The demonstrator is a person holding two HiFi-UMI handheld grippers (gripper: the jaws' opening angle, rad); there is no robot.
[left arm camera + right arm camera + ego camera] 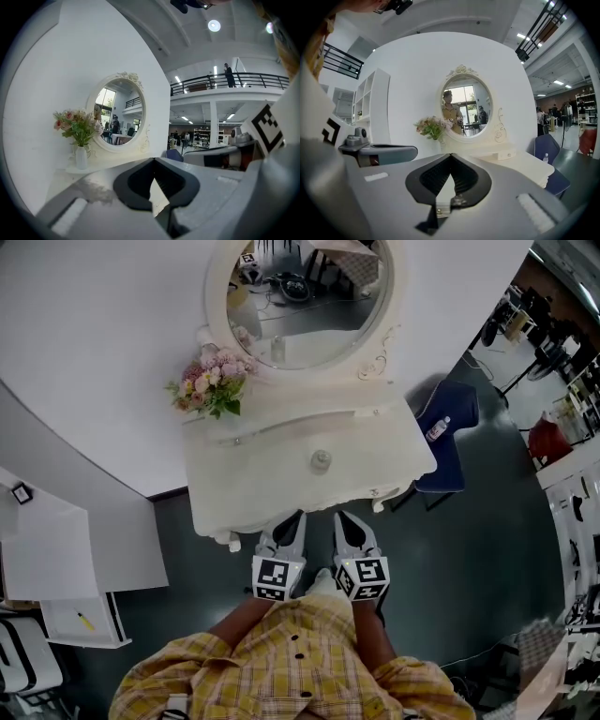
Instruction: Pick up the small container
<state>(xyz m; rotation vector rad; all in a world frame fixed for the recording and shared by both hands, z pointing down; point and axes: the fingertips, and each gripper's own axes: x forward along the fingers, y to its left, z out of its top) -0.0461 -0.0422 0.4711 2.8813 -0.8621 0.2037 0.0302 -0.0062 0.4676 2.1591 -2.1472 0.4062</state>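
Observation:
The small container [321, 460], a little round clear jar, stands near the middle of the white dressing table [253, 484]. Both grippers hover side by side just off the table's front edge, pointing at it. In the head view the left gripper [293, 517] and the right gripper [344, 517] each have their jaws together and hold nothing. In the left gripper view the left gripper [153, 160] has its tips meeting, and so does the right gripper [450, 155] in its own view. In both gripper views the jaws cover the container.
An oval mirror [305, 296] rises at the table's back, with a vase of pink flowers [211, 382] at the back left. A blue chair [448, 442] carrying a bottle [438, 429] stands to the right. White shelving [56, 549] is on the left.

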